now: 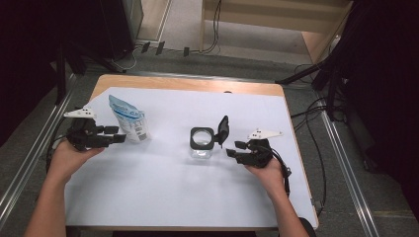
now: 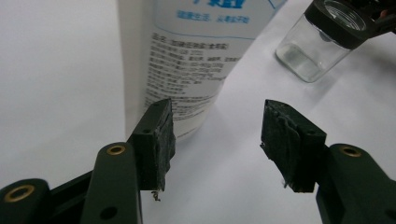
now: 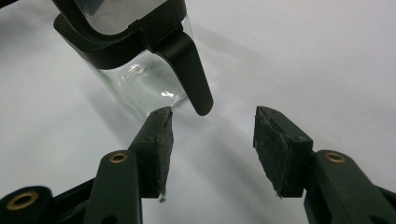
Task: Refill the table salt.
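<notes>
White table (image 1: 163, 197): one pouch (image 1: 129, 120), one jar (image 1: 201, 143) (lid open)

Upright white pouch (image 1: 129, 119) stands well left of lid-open glass jar (image 1: 201, 143).

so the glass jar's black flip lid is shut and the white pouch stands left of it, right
Not quite: the glass jar has its black flip lid swung open, leaving the mouth uncovered, as the high view shows. The white pouch does stand left of it.
</notes>
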`<state>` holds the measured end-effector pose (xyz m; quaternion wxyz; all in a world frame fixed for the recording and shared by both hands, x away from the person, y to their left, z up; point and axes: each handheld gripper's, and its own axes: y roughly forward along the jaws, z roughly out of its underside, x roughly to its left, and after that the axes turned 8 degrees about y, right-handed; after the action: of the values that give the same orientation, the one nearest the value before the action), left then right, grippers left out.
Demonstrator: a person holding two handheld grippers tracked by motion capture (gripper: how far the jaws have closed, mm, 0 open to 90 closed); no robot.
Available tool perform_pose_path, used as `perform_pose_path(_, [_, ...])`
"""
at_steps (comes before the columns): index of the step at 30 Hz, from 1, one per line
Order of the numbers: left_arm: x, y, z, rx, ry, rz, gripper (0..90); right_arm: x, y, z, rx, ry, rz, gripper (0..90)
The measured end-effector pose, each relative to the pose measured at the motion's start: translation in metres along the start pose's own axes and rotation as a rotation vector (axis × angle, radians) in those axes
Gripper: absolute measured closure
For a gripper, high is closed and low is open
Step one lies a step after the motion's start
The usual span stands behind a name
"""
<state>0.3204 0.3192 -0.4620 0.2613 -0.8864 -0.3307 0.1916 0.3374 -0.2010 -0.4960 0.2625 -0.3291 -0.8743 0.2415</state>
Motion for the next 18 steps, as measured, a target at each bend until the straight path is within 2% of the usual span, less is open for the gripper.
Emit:
perform_pose_path(5, [0.011,-0.006,-0.004,-0.011,-0.002,-0.019,41.2,0.000,0.000,0.000,-0.005,0.000,0.000,48.3])
perform_pose_path(7, [0.014,-0.008,-0.006,-0.034,-0.002,-0.019,39.4,0.000,0.000,0.000,-0.004,0.000,0.002,48.4])
perform_pose_path(18, [0.024,-0.009,-0.029,-0.057,0.039,0.019,36.7,0.002,0.002,0.000,0.006,-0.003,0.002,48.6])
